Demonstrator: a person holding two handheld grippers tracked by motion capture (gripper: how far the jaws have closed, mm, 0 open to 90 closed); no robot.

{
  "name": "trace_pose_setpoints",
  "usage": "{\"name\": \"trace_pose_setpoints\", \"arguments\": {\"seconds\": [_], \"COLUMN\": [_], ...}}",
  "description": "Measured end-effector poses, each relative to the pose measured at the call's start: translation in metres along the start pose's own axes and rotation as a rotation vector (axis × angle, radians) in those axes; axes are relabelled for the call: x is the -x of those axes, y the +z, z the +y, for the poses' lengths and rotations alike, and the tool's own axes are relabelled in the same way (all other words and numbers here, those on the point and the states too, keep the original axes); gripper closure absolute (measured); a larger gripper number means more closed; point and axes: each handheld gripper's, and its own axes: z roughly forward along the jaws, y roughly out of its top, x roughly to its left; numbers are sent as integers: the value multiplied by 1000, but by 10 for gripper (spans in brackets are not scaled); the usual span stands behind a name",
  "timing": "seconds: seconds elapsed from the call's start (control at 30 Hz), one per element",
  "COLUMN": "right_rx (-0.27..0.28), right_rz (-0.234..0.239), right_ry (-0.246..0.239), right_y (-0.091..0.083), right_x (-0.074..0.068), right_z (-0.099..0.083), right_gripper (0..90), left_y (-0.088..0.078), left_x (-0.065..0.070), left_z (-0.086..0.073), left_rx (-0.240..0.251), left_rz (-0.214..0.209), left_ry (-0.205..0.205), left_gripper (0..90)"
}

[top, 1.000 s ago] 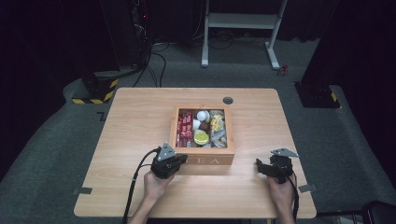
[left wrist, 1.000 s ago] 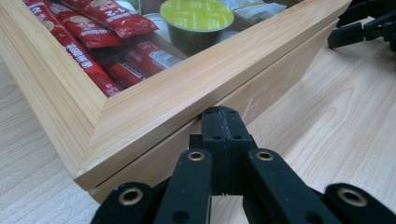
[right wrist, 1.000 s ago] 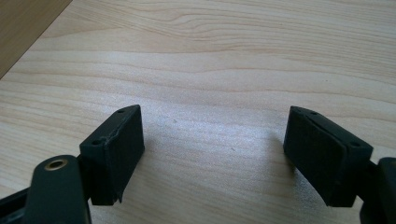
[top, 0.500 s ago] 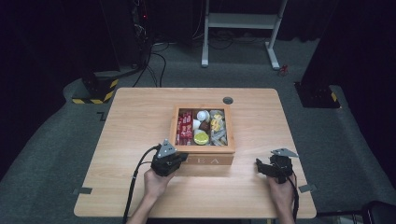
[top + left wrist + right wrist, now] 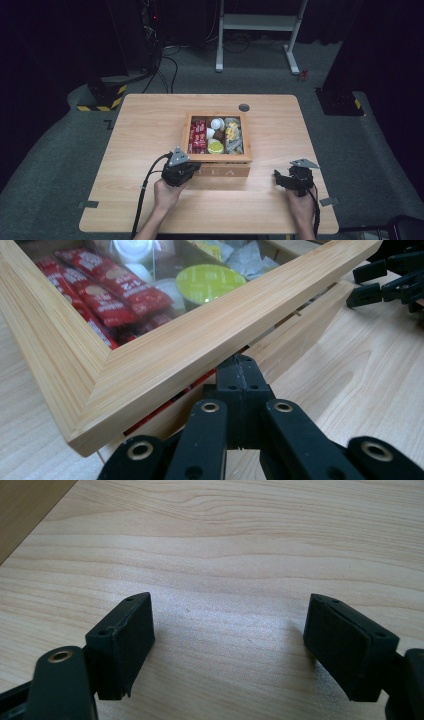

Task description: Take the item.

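1. Far left, the left gripper [image 5: 241,371] sits with its jaws pressed together, tips tucked under the lid [image 5: 165,352] of the tea box [image 5: 218,171]. Nothing is pinched between them; they look wedged beneath the near lid rail as a lever.
2. The box stands mid-table [image 5: 140,125], its glazed lid tilted up a little at the near left corner, with a gap showing between the frame and the box body.
3. Risk one: closed tips are a thin prop. If the hand rolls or eases back, the lid could slide off them and drop shut.
4. Risk two: lifting from one corner alone could twist the lid or drag the whole box across the table, since nothing steadies it.
5. Over on the right, the right gripper [image 5: 227,640] is spread wide over bare wood, holding nothing and well apart from the box, so it is no help yet.
6. View check: the left gripper view gives the gap and the red sachets [image 5: 107,287] and yellow pod [image 5: 212,280] under the glass. The high view puts both grippers [image 5: 179,170] [image 5: 278,179] and the box on one map, but the lift is too slight to read there.
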Motion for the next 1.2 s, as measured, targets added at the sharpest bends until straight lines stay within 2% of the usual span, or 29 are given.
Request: {"name": "trace_pose_setpoints", "arguments": {"seconds": [0.13, 0.57, 1.03, 1.2], "right_rx": [0, 1, 1, 1], "right_rz": [0, 1, 1, 0], "right_ry": [0, -2, -1, -1], "right_y": [0, 0, 0, 0], "right_x": [0, 0, 0, 0], "right_z": [0, 0, 0, 0], "right_gripper": [203, 206, 206, 206], "left_y": [-2, -4, -11, -12], "left_x": [-1, -5, -13, -16], "left_z": [4, 16, 36, 41], "left_rx": [4, 0, 36, 30], "left_rz": [-6, -1, -10, -10], "left_ry": [-8, 2, -30, -40], "left_gripper": [900, 900, 900, 900]}}
